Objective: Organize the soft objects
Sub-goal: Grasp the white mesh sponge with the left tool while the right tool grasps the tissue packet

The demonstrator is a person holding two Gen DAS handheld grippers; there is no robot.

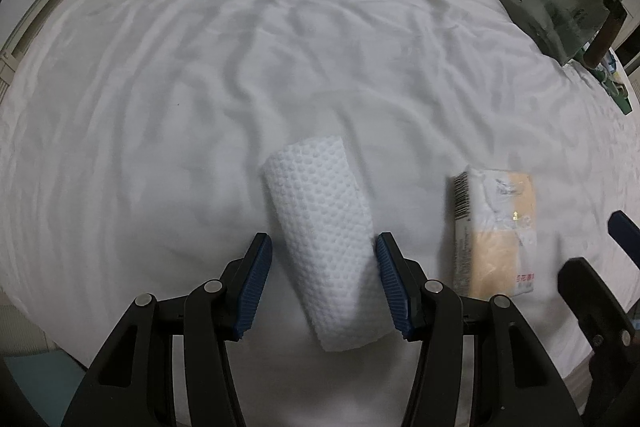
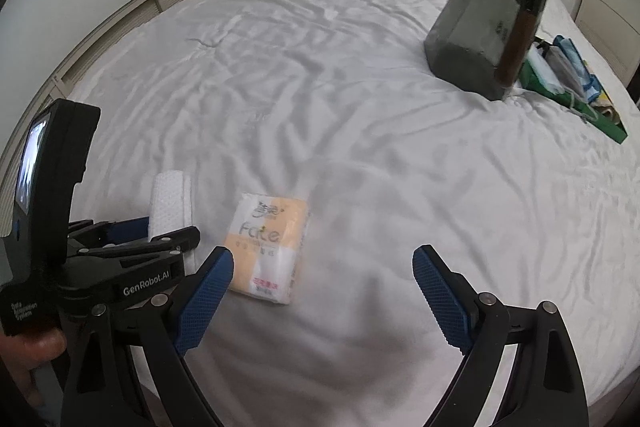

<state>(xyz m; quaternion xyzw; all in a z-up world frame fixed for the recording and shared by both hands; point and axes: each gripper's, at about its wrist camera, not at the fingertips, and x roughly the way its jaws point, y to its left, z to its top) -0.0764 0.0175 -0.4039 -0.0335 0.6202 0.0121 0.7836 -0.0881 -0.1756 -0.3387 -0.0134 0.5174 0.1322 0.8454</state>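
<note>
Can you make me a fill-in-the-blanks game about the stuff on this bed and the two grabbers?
1. The white bumpy towel roll lies between the fingers of the ____ gripper.
2. The tissue pack is white and ____.
3. The right gripper holds ____.
4. The dark grey bin stands on the ____ bed sheet.

Missing words: left; orange; nothing; white

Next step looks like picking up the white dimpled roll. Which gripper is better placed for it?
Left. The left gripper already straddles the white roll, a pad on each side. The right gripper stands wide open over bare sheet, with the tissue pack nearer to it than the roll.
</note>
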